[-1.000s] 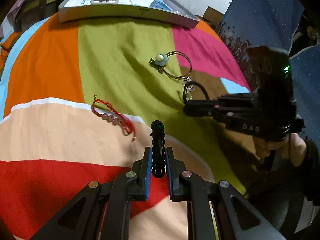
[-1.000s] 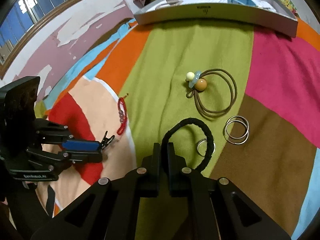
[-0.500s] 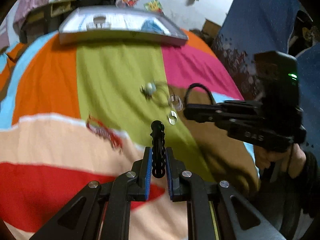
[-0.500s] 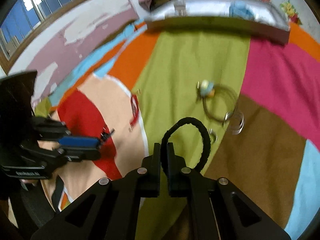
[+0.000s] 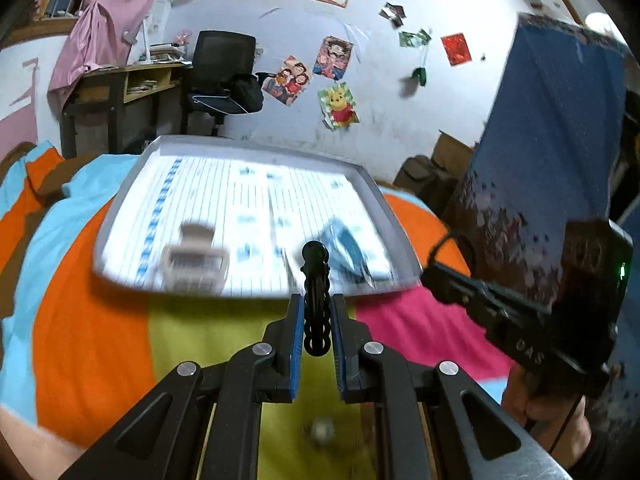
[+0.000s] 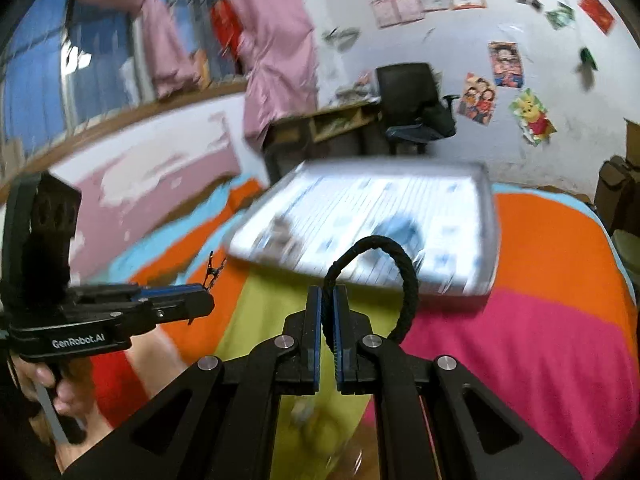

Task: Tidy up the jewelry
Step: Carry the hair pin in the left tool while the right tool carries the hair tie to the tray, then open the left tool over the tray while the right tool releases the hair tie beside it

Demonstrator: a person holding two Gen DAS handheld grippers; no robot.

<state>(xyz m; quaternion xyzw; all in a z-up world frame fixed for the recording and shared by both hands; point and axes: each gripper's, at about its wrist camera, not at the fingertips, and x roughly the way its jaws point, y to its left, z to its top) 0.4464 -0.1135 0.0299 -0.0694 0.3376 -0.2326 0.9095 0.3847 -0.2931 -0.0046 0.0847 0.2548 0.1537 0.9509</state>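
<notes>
My left gripper (image 5: 316, 320) is shut on a black hair clip (image 5: 315, 280) that stands upright between the pads, raised over the striped blanket and facing a grey tray (image 5: 120, 200). The tray holds a beige clip (image 5: 196, 256) and a blue item (image 5: 348, 248). My right gripper (image 6: 329, 320) is shut on a black braided hair tie (image 6: 404, 264) whose loop arches to the right; the tray (image 6: 490, 216) lies ahead of it. Each gripper shows in the other's view, the right one (image 5: 444, 276) and the left one (image 6: 200, 300).
The tray rests at the far end of a multicoloured blanket (image 5: 88, 344). A bead of another hair tie (image 5: 322, 430) shows blurred below my left fingers. A desk (image 5: 116, 92), an office chair (image 5: 224, 72) and a postered wall stand behind the bed.
Both grippers have lifted and swung forward towards the tray, each keeping its item. The jewellery on the blanket has dropped out of view below them.
</notes>
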